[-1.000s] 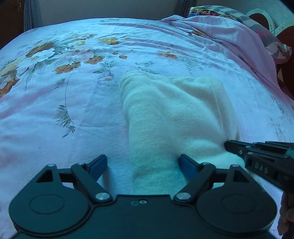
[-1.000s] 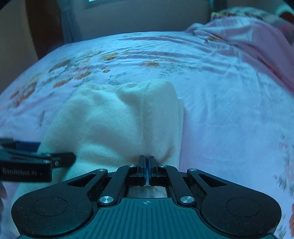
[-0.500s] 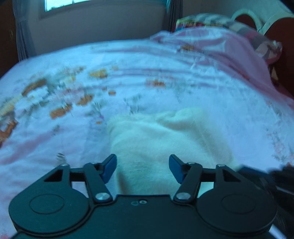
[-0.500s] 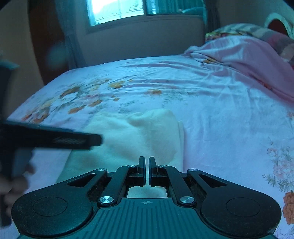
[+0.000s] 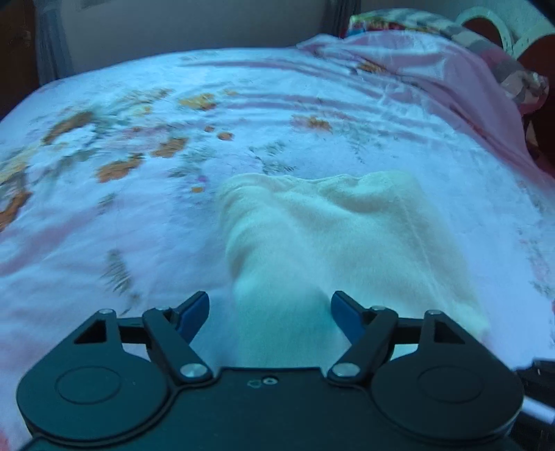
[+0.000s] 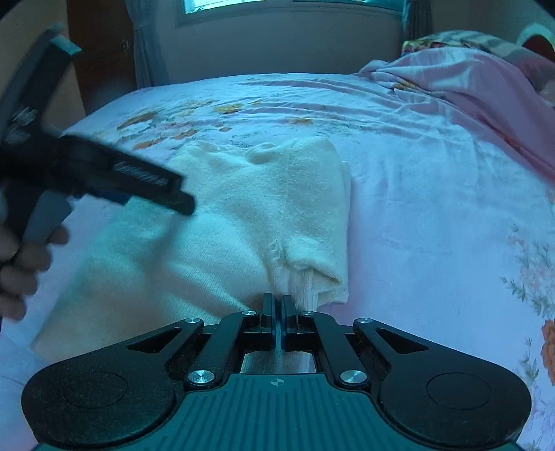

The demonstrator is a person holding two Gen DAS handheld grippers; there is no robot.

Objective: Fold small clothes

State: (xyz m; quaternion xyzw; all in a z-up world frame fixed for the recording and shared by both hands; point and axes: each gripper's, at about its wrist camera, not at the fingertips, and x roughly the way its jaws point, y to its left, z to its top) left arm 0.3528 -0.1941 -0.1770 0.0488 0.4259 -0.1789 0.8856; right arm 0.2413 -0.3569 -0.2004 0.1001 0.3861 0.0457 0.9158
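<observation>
A cream knitted garment point(image 5: 333, 243) lies folded on a bed covered by a pink floral sheet point(image 5: 138, 215), roughly at the middle of the mattress. The left gripper point(image 5: 270, 308) hangs above the near end of the garment with its blue-padded fingers point(image 5: 194, 308) spread apart; its jaws have just been opening wider, the cloth shows in the gap between them, and neither pad presses on it. In the right wrist view the same tool appears at the left edge as a dark, blurred shape above the garment, carried by a hand point(image 6: 20, 263). The right gripper point(image 6: 277, 305) has its jaws drawn together with only a thin slit between them. Its tips sit at the near edge of the garment, just beside a ribbed cuff point(image 6: 305, 288) that pokes out from under the folded layer; whether any cloth is pinched in the slit cannot be told. A crumpled pink blanket point(image 6: 478, 83) lies heaped along the far right side of the bed, well apart from the garment. A window point(image 6: 284, 7) is set in the far wall beyond the bed.
</observation>
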